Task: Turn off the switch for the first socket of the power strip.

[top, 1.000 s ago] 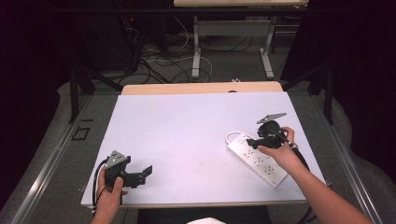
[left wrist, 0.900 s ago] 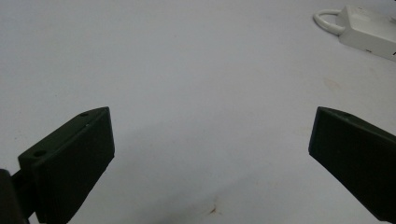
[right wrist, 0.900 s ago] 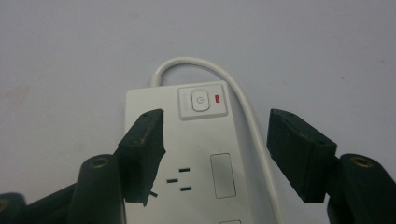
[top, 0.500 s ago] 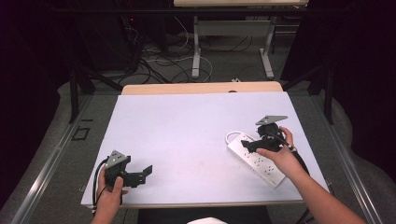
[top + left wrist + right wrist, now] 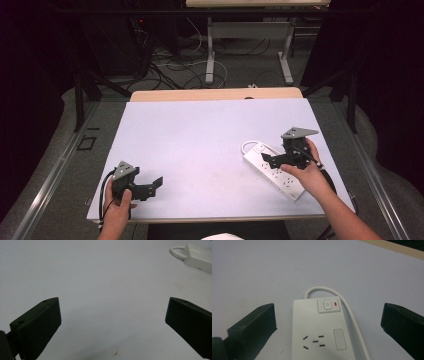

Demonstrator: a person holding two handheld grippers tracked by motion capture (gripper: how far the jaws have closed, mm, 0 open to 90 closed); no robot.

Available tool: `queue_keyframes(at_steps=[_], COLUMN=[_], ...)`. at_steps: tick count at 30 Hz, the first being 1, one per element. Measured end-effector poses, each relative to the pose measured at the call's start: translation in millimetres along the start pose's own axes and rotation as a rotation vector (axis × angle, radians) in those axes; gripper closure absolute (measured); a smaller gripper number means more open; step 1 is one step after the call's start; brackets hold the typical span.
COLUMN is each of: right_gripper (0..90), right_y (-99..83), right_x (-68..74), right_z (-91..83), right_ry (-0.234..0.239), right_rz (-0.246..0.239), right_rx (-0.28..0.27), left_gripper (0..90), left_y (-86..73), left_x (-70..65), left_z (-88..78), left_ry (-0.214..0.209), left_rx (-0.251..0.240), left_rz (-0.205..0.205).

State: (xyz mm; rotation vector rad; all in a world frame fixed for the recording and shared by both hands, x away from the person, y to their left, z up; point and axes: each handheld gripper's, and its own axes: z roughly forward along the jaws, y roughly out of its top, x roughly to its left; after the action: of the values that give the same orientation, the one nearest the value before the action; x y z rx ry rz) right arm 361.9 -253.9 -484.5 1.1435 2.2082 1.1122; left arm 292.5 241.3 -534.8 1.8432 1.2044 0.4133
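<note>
Lying flat on the counter [image 5: 200, 130] toward its right side, the white power strip [image 5: 280, 172] ran on a diagonal, its switch end up and left, its far end trailing down toward the near right edge. The power button [image 5: 327, 304] showed a small red light beside it, and the white cord [image 5: 348, 307] looped out from that end and ran back along the strip's side.

The right tongs [image 5: 274, 159] hung directly over the switch end, spread as wide as they go, one jaw on each side of the strip and nothing pressed between them. They had just been opening, and against the picture a second back they stood lower and closer over the strip.

That made the right hand the near one by a long way. The strip's long axis ran straight out ahead between those jaws, so I'd judge any closing would catch it across its width.

The left tongs [image 5: 150, 186] sat well apart at the near left corner, also wide and empty, exactly where they were a second earlier.
</note>
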Motion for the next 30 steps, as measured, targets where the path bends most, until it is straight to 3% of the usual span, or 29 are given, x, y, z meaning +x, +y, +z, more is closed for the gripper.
queue_keyframes(at_steps=[14,21,30], right_gripper=[0.0,0.0,0.0], right_y=[-15.7,-31.4,-53.6], right_x=[0.5,-4.6,-13.2], right_z=[-30.9,-44.9,-51.0], right_ry=[-0.031,-0.055,-0.080], right_rz=[0.013,0.071,0.118], right_rx=[-0.040,-0.084,-0.075], left_gripper=[0.1,0.1,0.1], left_y=[-0.4,-0.8,-1.0], left_x=[-1.6,-1.0,-1.1], left_z=[-0.7,-1.9,-1.5], left_ry=[0.008,0.009,0.010], left_rx=[-0.001,-0.004,-0.003], left_rz=[0.006,0.004,0.003])
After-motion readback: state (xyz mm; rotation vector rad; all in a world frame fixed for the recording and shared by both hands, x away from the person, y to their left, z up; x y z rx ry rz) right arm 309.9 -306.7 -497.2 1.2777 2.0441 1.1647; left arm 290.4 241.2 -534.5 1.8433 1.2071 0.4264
